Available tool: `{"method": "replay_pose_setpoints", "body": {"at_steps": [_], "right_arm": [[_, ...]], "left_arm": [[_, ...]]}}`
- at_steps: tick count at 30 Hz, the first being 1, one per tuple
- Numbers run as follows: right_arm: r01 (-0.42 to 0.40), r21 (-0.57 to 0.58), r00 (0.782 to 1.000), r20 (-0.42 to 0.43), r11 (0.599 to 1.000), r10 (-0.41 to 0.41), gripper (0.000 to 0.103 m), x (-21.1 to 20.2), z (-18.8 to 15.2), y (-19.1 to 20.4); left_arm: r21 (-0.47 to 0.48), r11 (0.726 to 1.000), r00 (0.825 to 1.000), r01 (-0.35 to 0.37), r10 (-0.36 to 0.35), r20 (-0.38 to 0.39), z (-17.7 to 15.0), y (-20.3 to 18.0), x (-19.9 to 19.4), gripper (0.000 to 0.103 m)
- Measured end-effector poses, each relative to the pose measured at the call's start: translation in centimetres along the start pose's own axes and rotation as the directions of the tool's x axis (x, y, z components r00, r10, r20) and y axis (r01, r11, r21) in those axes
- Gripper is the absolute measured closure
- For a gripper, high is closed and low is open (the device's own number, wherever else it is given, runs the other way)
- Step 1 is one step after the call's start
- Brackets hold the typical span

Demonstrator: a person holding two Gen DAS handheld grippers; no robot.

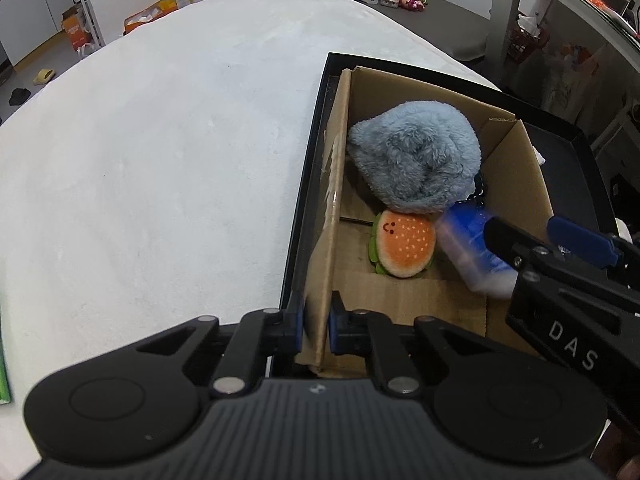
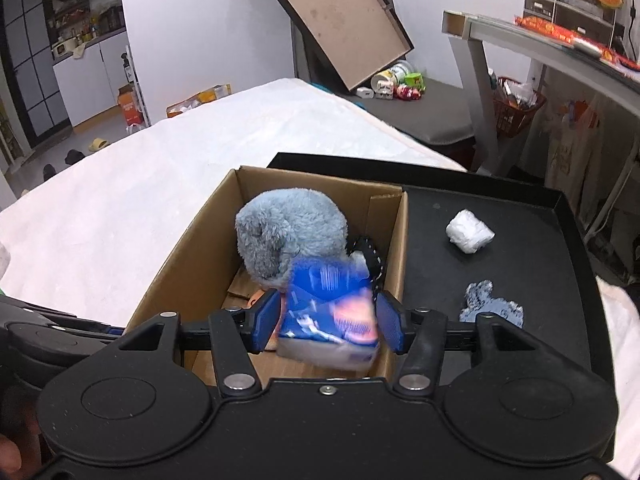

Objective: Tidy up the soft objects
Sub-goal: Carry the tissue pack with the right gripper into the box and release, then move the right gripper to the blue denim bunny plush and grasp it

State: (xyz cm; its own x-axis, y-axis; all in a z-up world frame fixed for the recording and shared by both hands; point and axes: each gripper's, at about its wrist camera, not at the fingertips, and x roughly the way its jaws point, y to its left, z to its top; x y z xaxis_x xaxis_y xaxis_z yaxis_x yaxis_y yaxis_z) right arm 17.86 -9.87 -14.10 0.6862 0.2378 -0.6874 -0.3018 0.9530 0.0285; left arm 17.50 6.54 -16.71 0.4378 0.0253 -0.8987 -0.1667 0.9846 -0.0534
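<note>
A lived-in home room, used partly for storage. A bed-like surface under a white cover [image 2: 208, 152] fills the middle. At ten o'clock, white kitchen cabinets [image 2: 86, 80] stand below shelves crowded with jars, and slippers [image 2: 98, 144] lie on the floor before dark-framed glass doors. At twelve o'clock, a large tray [image 2: 340, 20] leans against the wall above a dark bench strewn with toys and tins [image 2: 394, 80]. At two o'clock, a grey desk [image 2: 520, 40] carries snack packets, with a red basket [image 2: 516, 108] and hanging clothes beneath it.
</note>
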Motion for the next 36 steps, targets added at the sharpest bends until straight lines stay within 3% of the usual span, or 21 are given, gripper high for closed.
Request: {"method": "replay_pose_setpoints", "body": {"at_steps": [10, 20, 29, 33, 36], "right_arm": [[0.020, 0.039, 1.000, 0.023, 0.999, -0.021, 0.046, -0.8, 0.2, -1.5], [0.032, 0.125, 0.999, 0.026, 0.992, -0.036, 0.046, -0.9, 0.0, -5.4], [0.057, 0.208, 0.998, -0.004, 0.976, -0.057, 0.046, 0.7, -0.6, -9.4], [0.072, 0.230, 0.997, -0.014, 0.971, -0.070, 0.039, 2.1, -0.6, -11.0], [0.092, 0.242, 0.996, -0.029, 0.966, -0.087, 0.037, 3.4, -0.7, -12.1]], "left_arm": [[0.002, 1.000, 1.000, -0.028, 0.028, 0.001, 0.1, -0.6, -0.5, 0.092], [0.025, 0.996, 0.996, -0.084, 0.083, 0.023, 0.0, -2.1, -1.1, 0.087], [0.035, 0.991, 0.991, -0.132, 0.132, 0.006, 0.3, -3.2, -0.6, 0.072], [0.042, 0.988, 0.988, -0.151, 0.152, -0.002, 0.3, -3.8, -0.2, 0.060], [0.055, 0.985, 0.986, -0.165, 0.165, -0.005, 0.3, -4.2, 0.0, 0.059]]}}
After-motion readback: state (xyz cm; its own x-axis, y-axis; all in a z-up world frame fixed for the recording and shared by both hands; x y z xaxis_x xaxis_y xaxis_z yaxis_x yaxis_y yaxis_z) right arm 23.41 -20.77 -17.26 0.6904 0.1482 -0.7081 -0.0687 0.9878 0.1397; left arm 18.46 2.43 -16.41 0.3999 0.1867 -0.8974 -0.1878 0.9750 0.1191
